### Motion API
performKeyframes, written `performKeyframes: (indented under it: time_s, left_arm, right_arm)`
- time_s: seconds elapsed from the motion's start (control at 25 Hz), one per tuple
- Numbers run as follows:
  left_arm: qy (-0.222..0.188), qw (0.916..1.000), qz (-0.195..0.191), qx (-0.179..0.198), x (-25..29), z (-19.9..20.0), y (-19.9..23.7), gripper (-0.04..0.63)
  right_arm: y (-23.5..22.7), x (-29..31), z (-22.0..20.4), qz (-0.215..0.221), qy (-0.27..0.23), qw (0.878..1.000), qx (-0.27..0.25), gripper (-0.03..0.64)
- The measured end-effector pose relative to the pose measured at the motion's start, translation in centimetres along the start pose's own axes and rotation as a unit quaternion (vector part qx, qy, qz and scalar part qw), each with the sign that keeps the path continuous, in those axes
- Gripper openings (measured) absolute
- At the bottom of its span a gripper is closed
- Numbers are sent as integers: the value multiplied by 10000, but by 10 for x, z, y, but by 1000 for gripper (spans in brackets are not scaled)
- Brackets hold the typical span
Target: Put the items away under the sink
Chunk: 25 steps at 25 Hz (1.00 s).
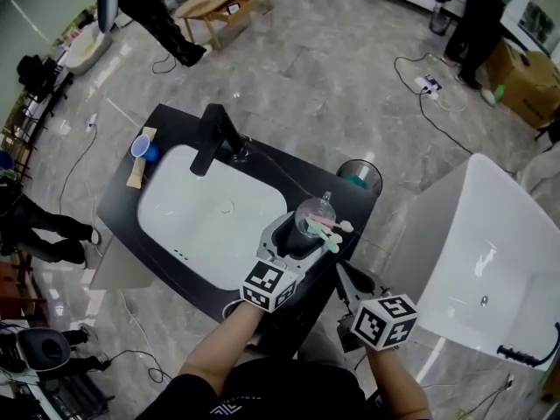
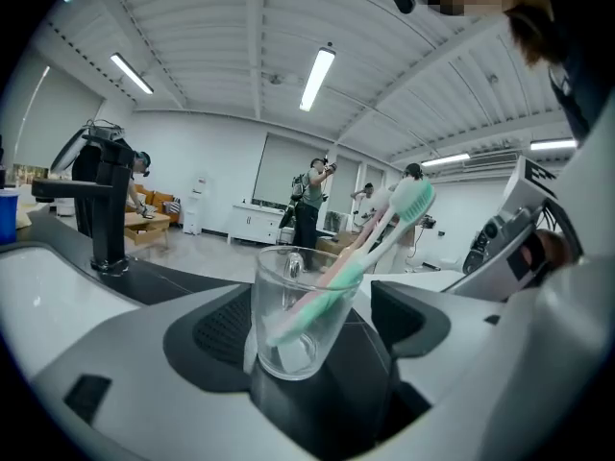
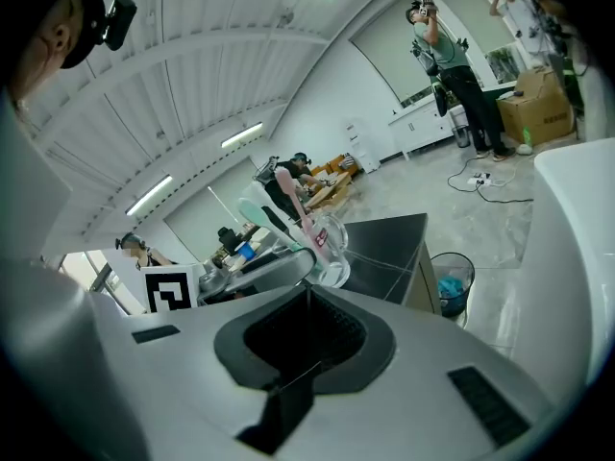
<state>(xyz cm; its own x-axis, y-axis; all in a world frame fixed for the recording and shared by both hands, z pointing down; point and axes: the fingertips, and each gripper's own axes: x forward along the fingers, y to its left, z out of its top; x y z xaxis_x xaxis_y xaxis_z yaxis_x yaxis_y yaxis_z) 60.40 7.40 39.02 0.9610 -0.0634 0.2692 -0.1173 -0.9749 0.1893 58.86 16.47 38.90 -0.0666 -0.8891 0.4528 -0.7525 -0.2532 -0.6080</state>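
A clear glass (image 1: 315, 213) holding a pink and a green toothbrush (image 1: 330, 227) is at the near right corner of the black counter (image 1: 175, 121). My left gripper (image 1: 308, 234) reaches around it with its jaws wide. In the left gripper view the glass (image 2: 307, 305) stands between the jaws of the left gripper (image 2: 317, 325), with a gap to the right pad, and the toothbrushes (image 2: 384, 229) lean right. My right gripper (image 1: 343, 269) hovers just right of the counter corner, shut and empty. In the right gripper view the right gripper (image 3: 307, 291) points at the glass (image 3: 327, 243).
A white basin (image 1: 201, 213) fills the counter, with a black faucet (image 1: 214, 138) behind it and a blue cup (image 1: 143, 147) at the far left. A small bin (image 1: 359, 178) stands by the counter's right side. A white bathtub (image 1: 490, 261) is to the right. People and cables are farther off.
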Motion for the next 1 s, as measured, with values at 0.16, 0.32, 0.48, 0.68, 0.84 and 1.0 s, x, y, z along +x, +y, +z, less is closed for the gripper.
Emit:
performKeyframes:
  time_s: [0.16, 0.32, 0.48, 0.68, 0.84, 1.0]
  left_arm:
    - [-125, 9999, 114, 30, 11, 3, 1, 383]
    - [-111, 9997, 178, 81, 19, 2, 3, 383]
    - [-111, 9995, 197, 204, 25, 4, 4, 383]
    - [-136, 9985, 257, 472, 31, 4, 8, 383]
    - [-86, 9976, 215, 650, 36, 2, 8, 383]
    - [-118, 9974, 194, 681, 36, 3, 7, 382]
  right_arm:
    - [-14, 4, 2, -2, 67, 9999, 100, 38]
    - [-21, 9, 7, 2, 77, 10000, 60, 38]
    - [-23, 14, 10, 44, 108, 9999, 70, 38]
    - [-23, 22, 5, 85, 187, 9997, 98, 38]
    - [-23, 23, -1, 82, 260, 9996, 110, 38]
    - [-25, 20, 0, 41, 248, 9996, 94, 38]
